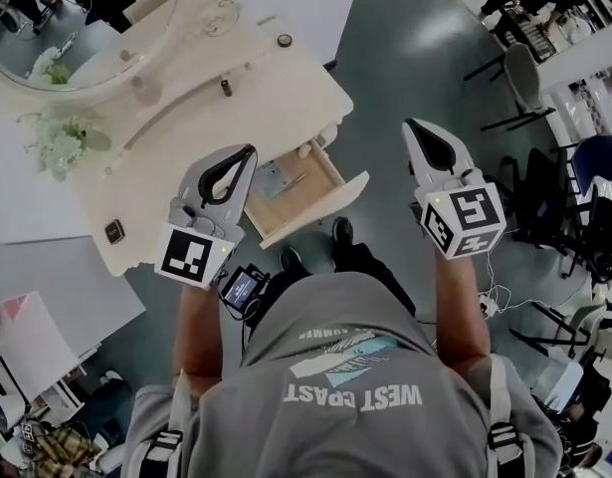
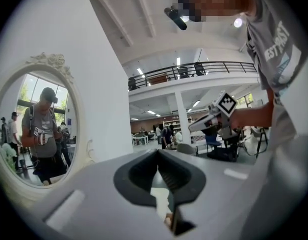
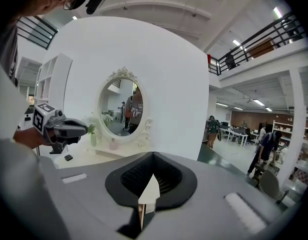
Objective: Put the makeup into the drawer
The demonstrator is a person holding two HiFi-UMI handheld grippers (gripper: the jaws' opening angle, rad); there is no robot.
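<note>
Cream dressing table (image 1: 286,98) backed against a white partition wall, grey-green floor all round, and an open hall beyond with chairs and a railed balcony overhead. One oval mirror (image 1: 77,28), one bunch of pale flowers (image 1: 62,142). One drawer (image 1: 301,192), pulled out at the table's front, with two things inside: a greyish flat piece (image 1: 274,179) and a thin stick (image 1: 298,178) beside it, makeup by the look but too small to name. On the tabletop are three small loose pieces, well apart: a round dark one (image 1: 284,40), a little dark bottle (image 1: 225,88), and a dark square one (image 1: 113,231) near the left edge. Two grippers, both in the air. The left gripper (image 1: 250,151) is just beside the drawer, jaws closed together on nothing. The right gripper (image 1: 409,124) is out over the floor, jaws pressed together, empty too.
</note>
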